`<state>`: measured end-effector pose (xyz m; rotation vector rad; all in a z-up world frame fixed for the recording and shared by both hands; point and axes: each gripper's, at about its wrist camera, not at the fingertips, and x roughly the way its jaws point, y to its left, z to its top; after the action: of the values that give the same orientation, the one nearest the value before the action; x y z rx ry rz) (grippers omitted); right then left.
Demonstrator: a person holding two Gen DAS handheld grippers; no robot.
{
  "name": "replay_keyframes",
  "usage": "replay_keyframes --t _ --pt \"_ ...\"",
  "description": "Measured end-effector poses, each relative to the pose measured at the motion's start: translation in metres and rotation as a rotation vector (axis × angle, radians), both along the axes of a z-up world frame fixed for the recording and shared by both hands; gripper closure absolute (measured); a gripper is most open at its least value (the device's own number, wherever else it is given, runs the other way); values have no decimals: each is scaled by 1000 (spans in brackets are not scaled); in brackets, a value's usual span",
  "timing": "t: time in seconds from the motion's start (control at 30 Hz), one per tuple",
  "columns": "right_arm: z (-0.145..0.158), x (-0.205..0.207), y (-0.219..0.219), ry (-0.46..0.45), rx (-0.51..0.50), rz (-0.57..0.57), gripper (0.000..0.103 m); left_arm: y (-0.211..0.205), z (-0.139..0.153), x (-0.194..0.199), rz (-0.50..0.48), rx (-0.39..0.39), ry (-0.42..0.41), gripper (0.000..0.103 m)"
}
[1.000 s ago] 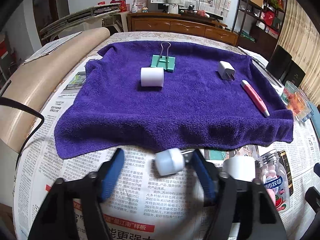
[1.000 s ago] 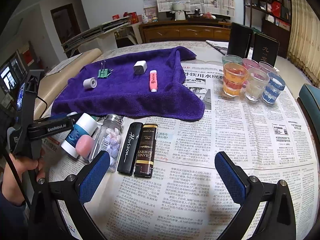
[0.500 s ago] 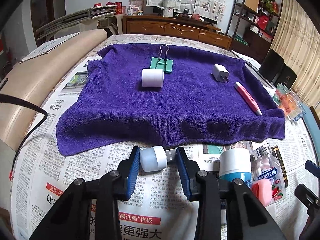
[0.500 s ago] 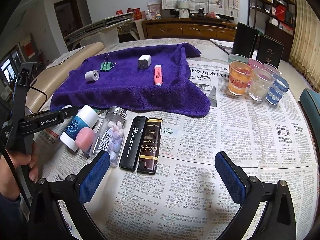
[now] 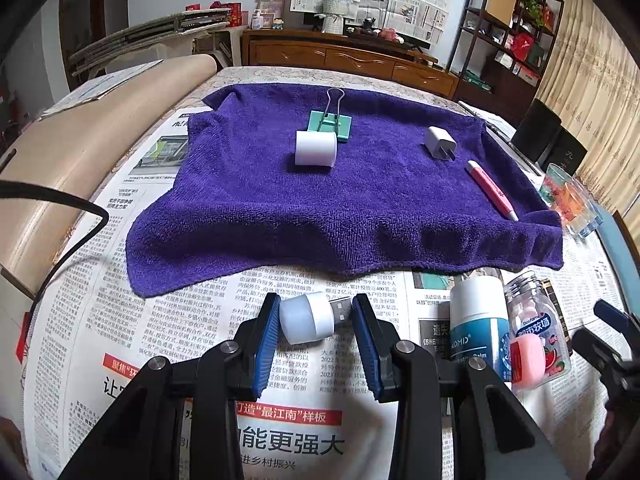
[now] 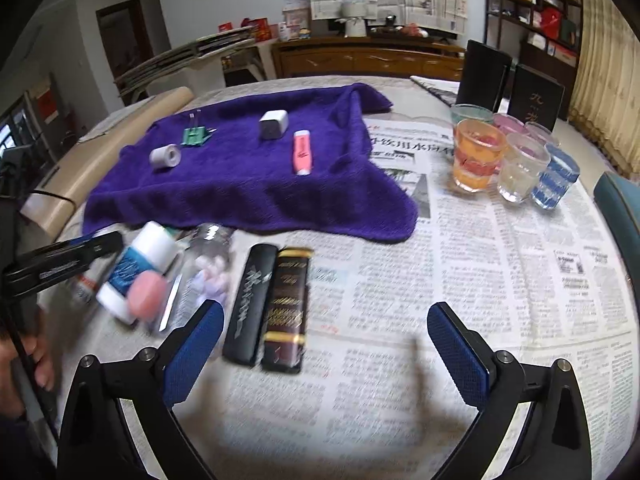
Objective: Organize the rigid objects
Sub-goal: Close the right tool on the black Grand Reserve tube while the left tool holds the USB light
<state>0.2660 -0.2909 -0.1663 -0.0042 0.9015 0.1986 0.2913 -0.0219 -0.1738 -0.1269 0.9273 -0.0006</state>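
Left gripper clamped on white USB night light, held endwise, plug toward the right pad, over newspaper just short of purple towel. Beside it: white-capped tube partly reading "ADMID … Balm"; candy jar, label partly legible. Right gripper jaws wide apart, empty, near black case and brown "GRAND RESERVE" box, blurred.

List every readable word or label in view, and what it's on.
"最江南" and "能更强大": newspaper headlines.
"Horizon": black case, blurred.
"RESERVE": brown box, blurred.
"ADMID": white bottle, start cut off.
"Dosfarm": candy jar, barely legible.
Newspaper body text: too small.
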Motion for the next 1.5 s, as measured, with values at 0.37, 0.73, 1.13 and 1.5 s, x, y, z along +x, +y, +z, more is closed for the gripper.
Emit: replay_keyframes --t 0.37,0.73,1.13,1.5 --pt "-11 11 1 -6 -86 -22 10 3 2 -2 -16 -42 1 68" --pt "-16 17 13 25 -91 26 24 5 1 -1 -20 -50 8 68" --pt "-11 12 27 46 -81 69 63 12 2 -3 -13 -57 12 68" --pt "-9 5 28 57 -70 95 80 13 4 -4 -8 -55 3 68"
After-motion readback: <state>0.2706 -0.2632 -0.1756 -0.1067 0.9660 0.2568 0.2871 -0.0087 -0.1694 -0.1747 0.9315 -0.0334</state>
